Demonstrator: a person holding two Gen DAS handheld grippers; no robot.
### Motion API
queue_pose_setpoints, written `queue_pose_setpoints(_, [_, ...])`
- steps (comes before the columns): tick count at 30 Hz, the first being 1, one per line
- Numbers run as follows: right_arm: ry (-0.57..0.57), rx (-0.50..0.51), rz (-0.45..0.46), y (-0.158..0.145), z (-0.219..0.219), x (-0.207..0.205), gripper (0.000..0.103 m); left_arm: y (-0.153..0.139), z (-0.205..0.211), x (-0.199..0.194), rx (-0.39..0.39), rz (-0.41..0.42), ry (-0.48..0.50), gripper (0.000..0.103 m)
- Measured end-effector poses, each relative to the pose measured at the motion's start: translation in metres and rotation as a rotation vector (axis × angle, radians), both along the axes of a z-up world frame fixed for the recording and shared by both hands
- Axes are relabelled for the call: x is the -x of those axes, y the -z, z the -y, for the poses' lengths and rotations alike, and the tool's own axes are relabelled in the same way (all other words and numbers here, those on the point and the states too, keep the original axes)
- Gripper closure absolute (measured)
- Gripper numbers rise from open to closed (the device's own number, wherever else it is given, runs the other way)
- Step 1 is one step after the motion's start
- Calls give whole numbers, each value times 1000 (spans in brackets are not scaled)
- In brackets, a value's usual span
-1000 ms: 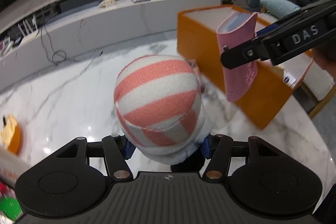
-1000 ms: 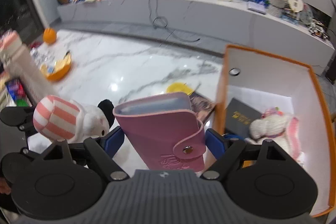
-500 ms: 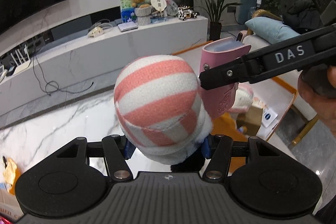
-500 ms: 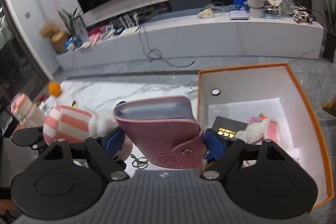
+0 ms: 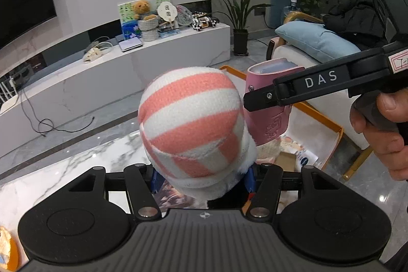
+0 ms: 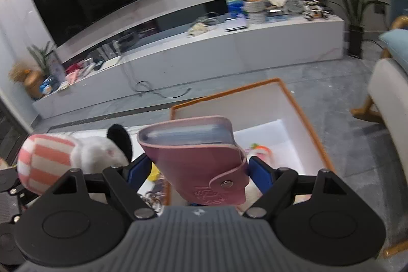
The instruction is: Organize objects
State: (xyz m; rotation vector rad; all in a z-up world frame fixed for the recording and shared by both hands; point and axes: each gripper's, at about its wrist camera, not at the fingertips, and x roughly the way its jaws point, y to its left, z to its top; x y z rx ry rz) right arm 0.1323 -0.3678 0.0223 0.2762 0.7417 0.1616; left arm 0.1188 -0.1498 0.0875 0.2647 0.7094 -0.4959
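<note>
My left gripper (image 5: 202, 176) is shut on a plush toy (image 5: 191, 126) with a pink-and-white striped cap, held in the air. It also shows in the right wrist view (image 6: 63, 159), white with a black ear. My right gripper (image 6: 201, 170) is shut on a pink card holder (image 6: 199, 157) with a snap flap, held upright above the orange box (image 6: 303, 114). In the left wrist view the card holder (image 5: 270, 124) and the right gripper's finger (image 5: 306, 86) are just right of the plush, over the box (image 5: 329, 124).
The box holds a small plush (image 6: 260, 151) and cards (image 5: 303, 157). It sits at the end of a marble table (image 5: 63, 175). Keys (image 6: 153, 198) lie by the box. A white TV bench (image 6: 204, 52), armchair (image 5: 318, 47) and plant (image 5: 237, 12) lie beyond.
Both grippers have risen and swung right toward the box, each keeping its object. The table has dropped lower in both views, and the card holder is now over the box.
</note>
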Motion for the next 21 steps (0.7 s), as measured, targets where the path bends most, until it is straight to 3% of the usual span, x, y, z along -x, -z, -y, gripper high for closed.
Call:
queue_pose_setpoints(11, [151, 17, -5, 3, 38, -6, 20, 10, 41, -12, 28, -40, 49, 36])
queue_pose_setpoints(14, [168, 48, -22, 7, 42, -9, 20, 18, 51, -20, -3, -47, 46, 36])
queue_pose_setpoints(18, [142, 172, -99, 22, 32, -17, 20, 35, 64, -30, -41, -98, 54, 36])
queue_pose_setpoints(21, [129, 154, -114, 27, 33, -21, 20, 46, 72, -34, -76, -116, 54, 36])
